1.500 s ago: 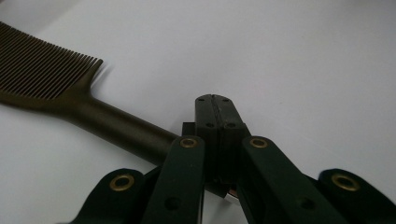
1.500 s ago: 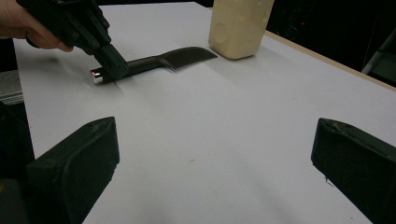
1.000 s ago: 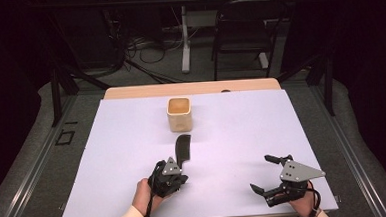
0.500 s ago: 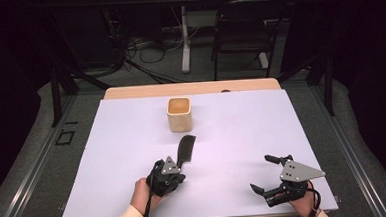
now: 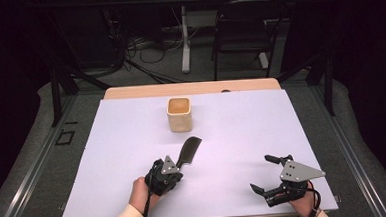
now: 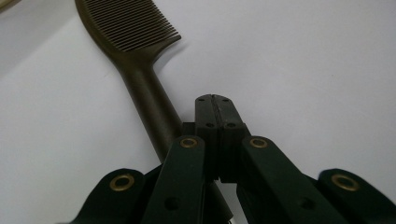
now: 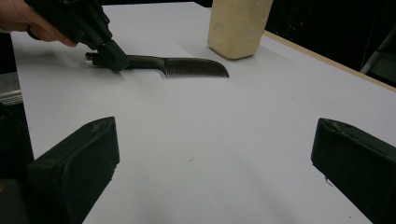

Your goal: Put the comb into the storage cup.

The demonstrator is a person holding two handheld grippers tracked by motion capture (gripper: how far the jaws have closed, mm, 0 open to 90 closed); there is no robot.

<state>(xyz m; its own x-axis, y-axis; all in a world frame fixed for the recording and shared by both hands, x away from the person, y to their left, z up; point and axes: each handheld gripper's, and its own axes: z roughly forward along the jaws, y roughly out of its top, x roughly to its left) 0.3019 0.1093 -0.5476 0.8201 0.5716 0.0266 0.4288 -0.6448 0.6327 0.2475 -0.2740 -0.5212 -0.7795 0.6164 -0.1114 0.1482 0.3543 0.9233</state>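
Comb (image 5: 189, 150), dark, with a long handle: lies flat on the white sheet (image 5: 232, 136), near the person's side of the cream cup (image 5: 180, 114) and apart from it. Toothed end points toward the cup; handle runs back toward the near edge. In the right gripper view the comb (image 7: 180, 65) has its teeth facing the camera, and the cup (image 7: 238, 25) stands upright just beyond its tip.

Left gripper (image 5: 167, 175): at the handle end of the comb, on the side away from the cup. In the left gripper view the two pads (image 6: 215, 123) meet face to face with nothing between them; jaws fully closed. The comb handle (image 6: 149, 100) passes just beside the closed tips and under the linkage, so it is alongside the jaws, not clamped in them. Whether the tips touch the handle cannot be told. From the right gripper view the left gripper (image 7: 109, 53) sits on the handle's end, a hand (image 7: 28, 21) behind it.

Right gripper (image 5: 268, 177): well off to the right of the comb, farther from the cup, low over bare sheet. Jaws spread wide, empty; its own view has the two black jaw tips far apart with only white sheet between.
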